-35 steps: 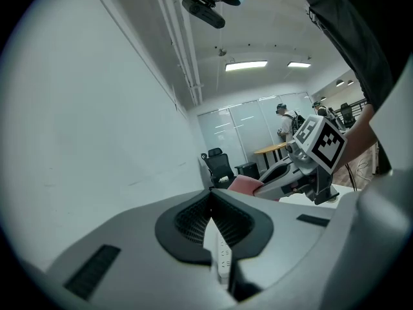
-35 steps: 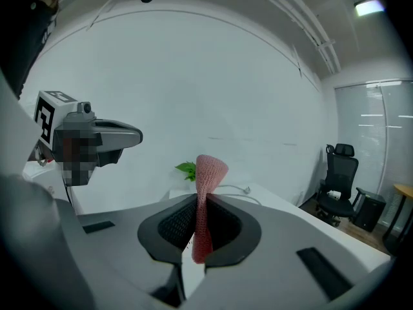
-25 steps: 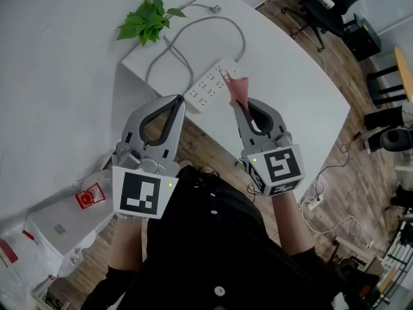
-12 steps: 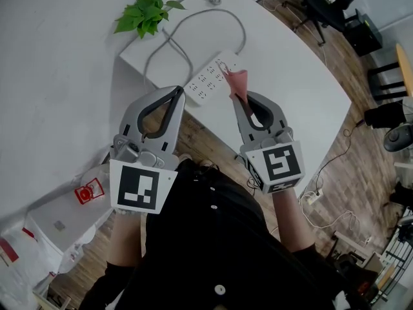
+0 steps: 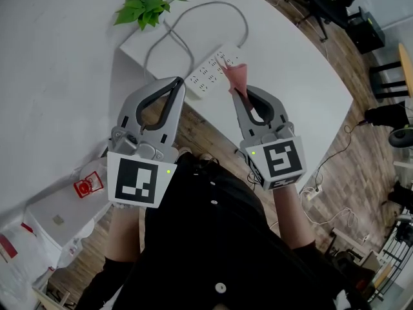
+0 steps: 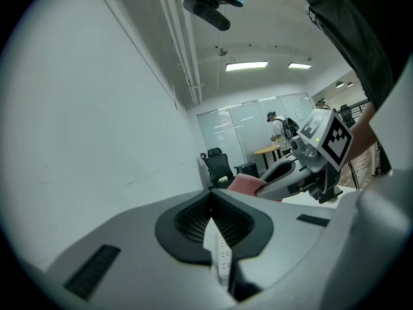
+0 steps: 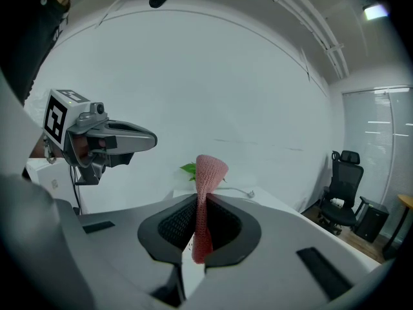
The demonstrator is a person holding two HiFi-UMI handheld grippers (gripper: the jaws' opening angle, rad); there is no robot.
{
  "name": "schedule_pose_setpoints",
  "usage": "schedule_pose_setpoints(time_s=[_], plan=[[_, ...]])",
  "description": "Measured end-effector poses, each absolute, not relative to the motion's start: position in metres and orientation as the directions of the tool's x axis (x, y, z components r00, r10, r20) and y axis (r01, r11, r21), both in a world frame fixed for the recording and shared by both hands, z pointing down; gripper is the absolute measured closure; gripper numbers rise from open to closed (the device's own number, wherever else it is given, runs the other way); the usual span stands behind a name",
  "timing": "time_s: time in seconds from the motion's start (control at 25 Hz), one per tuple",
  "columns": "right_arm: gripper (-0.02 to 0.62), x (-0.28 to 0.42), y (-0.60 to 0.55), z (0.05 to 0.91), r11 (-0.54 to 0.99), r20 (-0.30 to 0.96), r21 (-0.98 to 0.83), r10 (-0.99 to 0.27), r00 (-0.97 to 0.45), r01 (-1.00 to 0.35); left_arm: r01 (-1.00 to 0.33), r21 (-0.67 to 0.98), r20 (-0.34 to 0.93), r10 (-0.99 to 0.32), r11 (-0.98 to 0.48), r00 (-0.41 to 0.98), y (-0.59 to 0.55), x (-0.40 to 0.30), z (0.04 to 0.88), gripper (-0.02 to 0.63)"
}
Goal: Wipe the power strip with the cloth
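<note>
A white power strip (image 5: 211, 71) lies on the white table (image 5: 290, 63), near its front edge, with a grey cable (image 5: 193, 19) looping away from it. My right gripper (image 5: 234, 94) is shut on a pink cloth (image 5: 236, 76), which sticks up from the jaws just above the strip's right end. In the right gripper view the cloth (image 7: 209, 170) stands pinched between the pads. My left gripper (image 5: 175, 82) is shut with nothing in it and hovers just left of the strip. A sliver of the strip (image 6: 221, 254) shows between its jaws.
A small green plant (image 5: 144, 5) stands at the table's back left corner. Wooden floor lies under the grippers. A red object (image 5: 88, 187) and a white box (image 5: 58, 215) sit at the lower left. Office chairs (image 5: 335, 5) stand at the upper right.
Both grippers stay shut and keep nearly the same places beside the strip. The cloth remains in the right gripper. The head view has shifted slightly.
</note>
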State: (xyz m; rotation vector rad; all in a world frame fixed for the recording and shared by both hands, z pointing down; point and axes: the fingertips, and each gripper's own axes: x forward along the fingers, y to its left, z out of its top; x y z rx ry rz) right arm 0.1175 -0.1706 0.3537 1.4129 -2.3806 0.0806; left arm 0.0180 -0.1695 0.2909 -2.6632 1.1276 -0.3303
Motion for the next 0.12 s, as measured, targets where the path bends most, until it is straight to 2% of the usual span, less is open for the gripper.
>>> schedule_pose_setpoints(time_s=[0.12], plan=[[0.548,0.1149,-0.1701,0.3545,0.504,0.343,0.137,-0.832,-0.436,-0.853,-0.672,-0.302,0.112,-0.725,-0.676,0.680,-0.1694,0.0180,0.2900,0.592]])
